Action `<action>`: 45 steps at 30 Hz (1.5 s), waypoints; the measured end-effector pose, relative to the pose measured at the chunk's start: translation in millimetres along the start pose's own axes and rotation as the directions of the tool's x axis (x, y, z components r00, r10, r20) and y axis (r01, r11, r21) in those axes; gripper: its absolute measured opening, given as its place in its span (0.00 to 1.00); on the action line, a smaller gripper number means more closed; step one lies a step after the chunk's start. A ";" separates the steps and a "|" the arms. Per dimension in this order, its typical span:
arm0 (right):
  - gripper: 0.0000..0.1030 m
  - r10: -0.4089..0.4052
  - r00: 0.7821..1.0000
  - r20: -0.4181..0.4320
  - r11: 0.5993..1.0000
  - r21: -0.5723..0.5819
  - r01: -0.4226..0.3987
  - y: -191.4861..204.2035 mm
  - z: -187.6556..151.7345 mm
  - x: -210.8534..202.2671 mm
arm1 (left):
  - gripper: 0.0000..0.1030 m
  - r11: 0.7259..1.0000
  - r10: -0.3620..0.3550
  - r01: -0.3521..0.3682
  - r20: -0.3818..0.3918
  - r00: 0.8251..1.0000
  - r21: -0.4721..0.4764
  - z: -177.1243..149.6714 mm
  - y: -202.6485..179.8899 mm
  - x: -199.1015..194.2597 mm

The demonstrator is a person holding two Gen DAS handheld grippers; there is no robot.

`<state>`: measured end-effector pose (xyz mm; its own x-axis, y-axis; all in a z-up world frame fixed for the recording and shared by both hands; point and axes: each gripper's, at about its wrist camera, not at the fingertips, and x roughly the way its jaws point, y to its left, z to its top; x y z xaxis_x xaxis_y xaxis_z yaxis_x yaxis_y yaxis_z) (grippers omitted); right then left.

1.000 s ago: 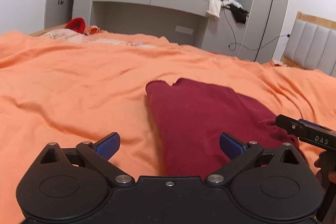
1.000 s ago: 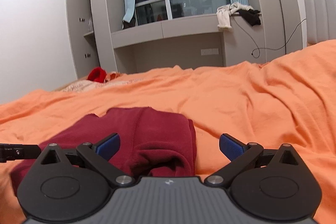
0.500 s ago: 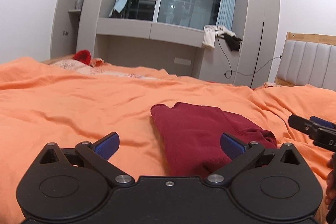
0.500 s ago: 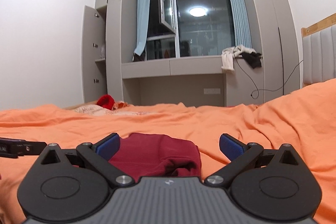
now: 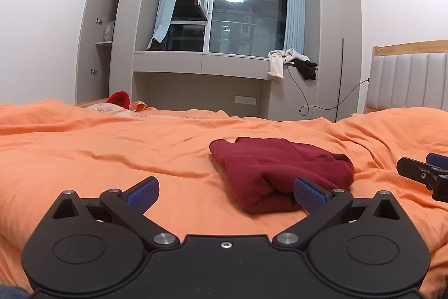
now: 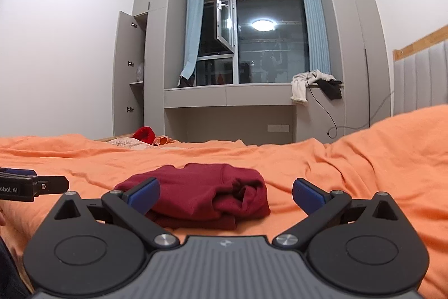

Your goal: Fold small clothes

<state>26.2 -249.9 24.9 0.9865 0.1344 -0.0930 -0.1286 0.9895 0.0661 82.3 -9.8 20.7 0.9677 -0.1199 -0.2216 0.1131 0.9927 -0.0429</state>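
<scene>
At the far left of the left wrist view, the orange cotton duvet cover [image 5: 84, 159] spreads bare and rumpled across the bed, with a small bright red fuzzy item [image 5: 119, 99] lying at its far edge in the upper left. In the lower centre, the left gripper [image 5: 226, 190] holds its blue-padded fingers [image 5: 142, 190] spread wide, with nothing between them. A second ago this camera looked down on the cloth; it now sits lower and more level, so that the window and grey cupboards fill the upper frame, which suggests the tool has backed away and tipped up.

Just right of centre lies the dark red knit garment [image 5: 280, 173], folded into a thick, compact bundle on the duvet, its rolled edge toward the camera. Its outline has kept the same shape across the last second; only the viewpoint has moved. At the right edge, the black tip of the right gripper [image 5: 420, 175] pokes in, near the bundle but apart from it.

In the right wrist view the same bundle [image 6: 207, 192] sits low in the centre, partly behind the left blue pad, and the right gripper [image 6: 226, 191] is likewise fully spread and empty. Both tools released and drawn back from a neat bundle reads to me as this garment being finished; the likely next step is setting it aside or fetching another piece.
</scene>
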 end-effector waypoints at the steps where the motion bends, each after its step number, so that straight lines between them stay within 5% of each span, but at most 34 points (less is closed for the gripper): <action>1: 1.00 -0.004 1.000 -0.006 1.000 0.006 0.004 -0.7 -2.3 -3.4 | 0.99 1.000 -0.002 0.002 -0.003 1.000 0.001 -1.7 0.0 -3.1; 10: 1.00 -0.032 0.998 -0.060 0.999 0.024 0.034 3.9 -21.2 -27.6 | 0.99 1.000 -0.011 0.012 -0.065 0.998 0.017 -19.5 0.4 -20.8; 45: 1.00 -0.044 0.997 -0.067 0.999 0.019 0.045 3.9 -22.5 -24.7 | 0.99 0.999 -0.003 0.005 -0.072 0.997 0.034 -23.5 -2.3 -23.0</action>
<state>-0.9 -248.2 5.1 0.9822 0.0944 -0.1626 -0.0820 0.9933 0.0809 54.5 -9.7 3.0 0.9487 -0.1234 -0.2911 0.1256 0.9920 -0.0113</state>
